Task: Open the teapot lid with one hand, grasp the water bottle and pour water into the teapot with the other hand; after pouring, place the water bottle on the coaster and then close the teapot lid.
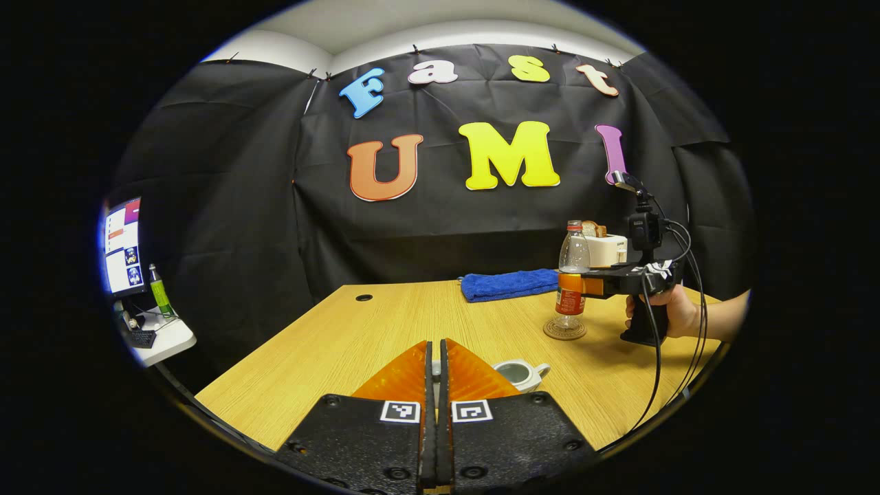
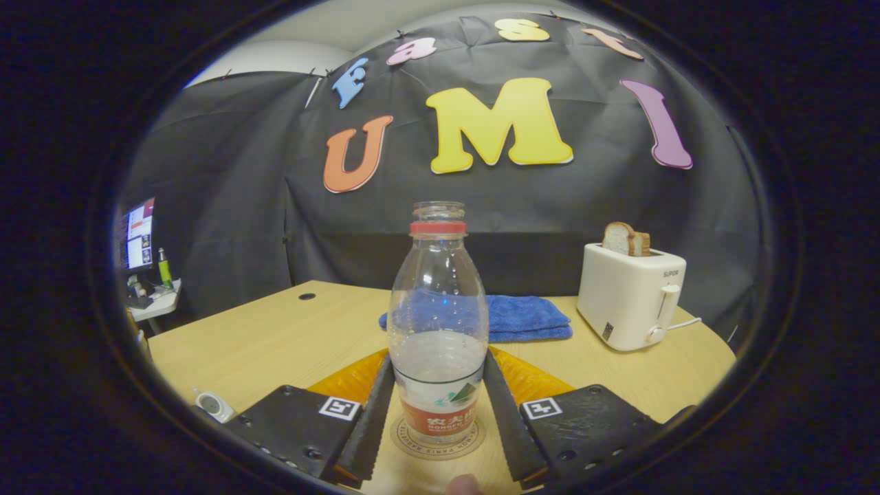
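Two grippers were in play at this moment. The right gripper (image 2: 438, 357) had its fingers laid against both sides of the water bottle (image 2: 438, 309), low down at the label. The bottle stood upright, uncapped, its base centred on the round coaster (image 2: 405, 440). In the left gripper view the same bottle (image 1: 572, 275) sat on the coaster (image 1: 564, 331), with the operator's hand (image 1: 677, 313) on the right gripper's handle behind it.

The left gripper (image 1: 434, 347) had its fingers pressed almost together above the wooden table (image 1: 344, 330). A small pale shape showed in the slit between them. I could not tell whether that was the lid's knob. The white teapot (image 1: 520, 373) stood just beyond the right-hand finger, its mouth open and the lid off.

I judged the step in hand to be setting down the bottle, with closing the lid left to do.

1. I would confirm that the base sat flat on the coaster before spreading the fingers.
2. I would open both fingers evenly, so neither dragged the light, nearly empty bottle sideways.
3. I would back straight out along the finger line, away from the blue towel (image 2: 529, 316) and the toaster (image 2: 629, 302).
4. I would keep the left gripper level until the right one was clear.
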Tool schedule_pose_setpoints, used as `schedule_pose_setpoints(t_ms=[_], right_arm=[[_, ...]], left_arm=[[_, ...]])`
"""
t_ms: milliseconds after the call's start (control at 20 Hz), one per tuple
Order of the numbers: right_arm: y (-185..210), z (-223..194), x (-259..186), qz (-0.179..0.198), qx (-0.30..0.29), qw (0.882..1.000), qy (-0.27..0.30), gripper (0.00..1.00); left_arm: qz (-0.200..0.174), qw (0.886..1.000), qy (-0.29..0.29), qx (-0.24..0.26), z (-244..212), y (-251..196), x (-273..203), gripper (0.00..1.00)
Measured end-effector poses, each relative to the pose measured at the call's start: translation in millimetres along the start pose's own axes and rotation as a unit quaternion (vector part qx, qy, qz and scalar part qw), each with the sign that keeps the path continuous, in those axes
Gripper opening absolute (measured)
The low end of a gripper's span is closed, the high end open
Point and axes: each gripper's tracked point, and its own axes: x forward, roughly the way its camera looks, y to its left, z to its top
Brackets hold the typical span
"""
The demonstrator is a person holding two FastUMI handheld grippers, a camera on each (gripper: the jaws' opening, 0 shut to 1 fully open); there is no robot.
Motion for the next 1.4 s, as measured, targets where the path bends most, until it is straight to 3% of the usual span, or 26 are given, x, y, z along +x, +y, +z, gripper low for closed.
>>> schedule_pose_setpoints(t_ms=[350,450,600,700,900,1100,1250,1400], right_arm=[[1,-7,-2,0.001,-0.007,1.0,-0.003,0.73],[2,-8,-2,0.004,-0.007,1.0,0.0,0.77],[3,-10,-6,0.003,-0.003,1.0,-0.002,0.96],[1,-11,-15,0.001,-0.001,1.0,-0.005,0.95],[-10,-19,-56,-0.003,0.015,1.0,-0.002,0.97],[-29,-19,-114,-0.024,0.022,0.999,-0.019,0.96],[-37,-11,-152,-0.034,0.027,0.998,-0.051,0.99],[-39,-8,-181,-0.032,0.028,0.997,-0.071,0.96]], left_arm=[[-0.001,1.0,0.0,0.001,0,-1,1,0.03],[-0.001,1.0,0.0,0.0,0,-1,1,0.03],[0.002,1.0,-0.001,-0.002,0,1,1,0.03],[0.003,1.0,-0.003,-0.008,0,0,3,0.03],[0.002,0.999,-0.013,-0.029,-5,-13,16,0.03],[-0.026,0.998,-0.002,-0.063,-19,-48,40,0.03],[-0.028,0.998,0.001,-0.054,-26,-62,62,0.03],[-0.029,0.998,0.015,-0.053,-36,-69,72,0.03]])
